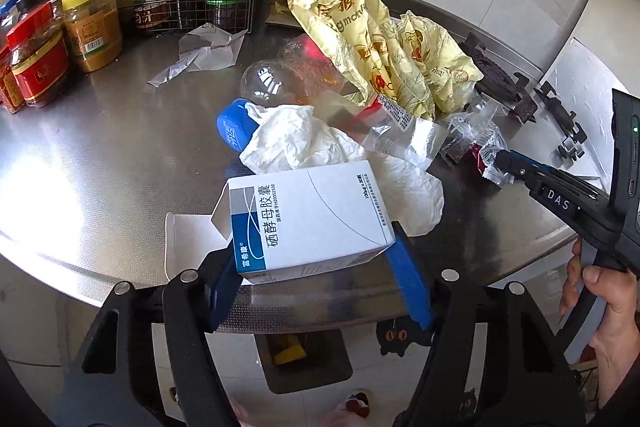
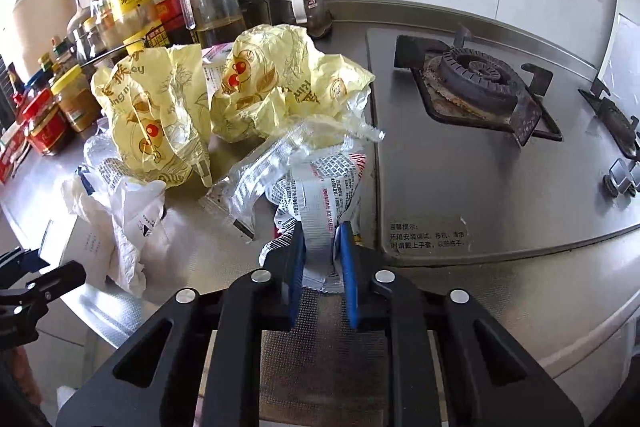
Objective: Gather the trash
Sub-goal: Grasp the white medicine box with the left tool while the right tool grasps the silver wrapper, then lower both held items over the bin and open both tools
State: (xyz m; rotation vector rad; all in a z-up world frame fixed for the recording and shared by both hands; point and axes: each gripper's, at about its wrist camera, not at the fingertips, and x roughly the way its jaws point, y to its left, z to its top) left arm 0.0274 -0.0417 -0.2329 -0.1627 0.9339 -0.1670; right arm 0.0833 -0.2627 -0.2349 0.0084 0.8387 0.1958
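A white and blue medicine box [image 1: 320, 211] with an open flap lies at the front edge of the steel counter [image 1: 100, 167]. My left gripper [image 1: 314, 247] has a blue pad against each side of it. Behind the box lie a crumpled white tissue [image 1: 296, 139], a blue bottle cap [image 1: 234, 125], a clear plastic bottle [image 1: 272, 79] and yellow printed wrappers [image 1: 384, 43]. My right gripper [image 2: 322, 231] is shut on a silver printed wrapper [image 2: 320, 195] beside the yellow wrappers [image 2: 160, 99]. In the left wrist view the right gripper [image 1: 500, 157] pinches that wrapper at the right of the pile.
Sauce jars and bottles [image 1: 92, 23] crowd the back left, some in a wire rack [image 1: 192, 7]. A gas hob with a burner [image 2: 476, 75] fills the counter to the right. A clear plastic scrap [image 1: 208, 51] lies near the rack. A grey bin [image 1: 304, 351] stands on the floor below.
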